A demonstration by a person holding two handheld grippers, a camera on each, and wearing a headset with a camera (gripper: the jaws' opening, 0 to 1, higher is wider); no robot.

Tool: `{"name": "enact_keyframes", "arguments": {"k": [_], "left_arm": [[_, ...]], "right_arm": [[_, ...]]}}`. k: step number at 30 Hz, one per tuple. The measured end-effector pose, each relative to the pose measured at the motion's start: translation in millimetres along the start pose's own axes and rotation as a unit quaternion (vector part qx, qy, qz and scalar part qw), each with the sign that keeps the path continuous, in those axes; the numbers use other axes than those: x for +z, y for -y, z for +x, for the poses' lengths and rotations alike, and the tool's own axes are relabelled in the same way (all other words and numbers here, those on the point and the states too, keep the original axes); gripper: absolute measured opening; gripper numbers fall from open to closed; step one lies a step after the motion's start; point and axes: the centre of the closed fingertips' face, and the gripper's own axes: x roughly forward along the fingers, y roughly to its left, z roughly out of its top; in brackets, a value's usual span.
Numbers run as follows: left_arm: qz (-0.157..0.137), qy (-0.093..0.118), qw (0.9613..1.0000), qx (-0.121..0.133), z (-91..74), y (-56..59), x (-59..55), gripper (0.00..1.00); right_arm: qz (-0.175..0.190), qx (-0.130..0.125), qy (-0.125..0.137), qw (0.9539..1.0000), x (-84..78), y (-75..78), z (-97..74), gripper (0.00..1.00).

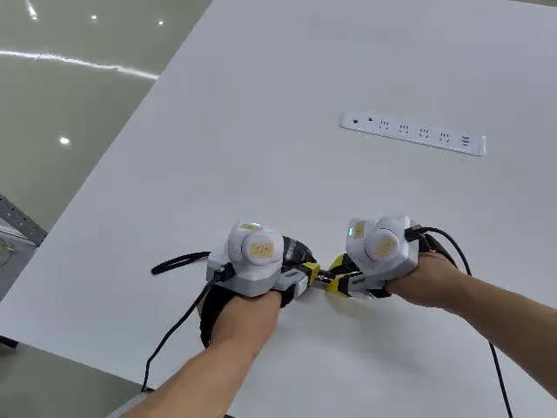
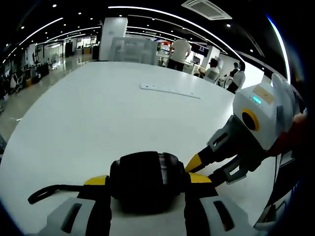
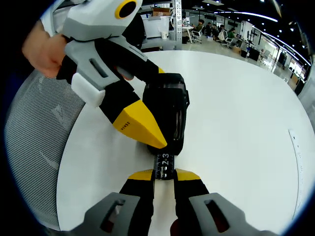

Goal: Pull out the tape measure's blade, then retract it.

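Here, two hands each hold a two-jaw tool low over the near edge of a wide white tabletop (image 1: 305,70). The tools face each other, tips almost meeting.

The left tool (image 2: 147,184) is clamped around the black tape measure (image 3: 167,113), one yellow-tipped jaw on each side of its case. The case sits just above or on the tabletop; I cannot tell which. Its black wrist strap (image 1: 178,261) trails off on the surface to the left.

The right tool (image 3: 165,176) is pressed together on the end of the blade (image 3: 165,160), pinching it between its yellow tips. Only a very short stretch of blade shows between the case mouth and the jaws, with the numbers 2 and 3 readable in the right gripper view.

A white power strip (image 1: 413,133) lies well apart, farther back on the tabletop.

Judging by how little blade is out, this looks like the very start of the pull-out step, though the same pose could fit the end of retracting.

The next move calls for the hands to draw apart along the line of the blade. The left tool needs to hold the case steady, and the right needs a firm pinch so the thin blade does not slip or twist. Retracting afterwards would want a slow, guided return rather than a snap.
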Motion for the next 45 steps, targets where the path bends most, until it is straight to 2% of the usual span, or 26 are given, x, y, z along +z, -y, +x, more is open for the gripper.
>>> {"name": "enact_keyframes", "arguments": {"k": [20,45], "left_arm": [[0.000,-0.001,1.0000,-0.002,-0.5,0.8,-0.3,0.56],[0.000,-0.005,1.0000,0.001,-0.8,1.2,0.4,0.58]], "right_arm": [[0.013,-0.008,-0.002,0.9999,11.8,2.9,7.3,0.12],[0.023,-0.021,-0.005,0.9995,12.4,3.5,8.3,0.13]]}}
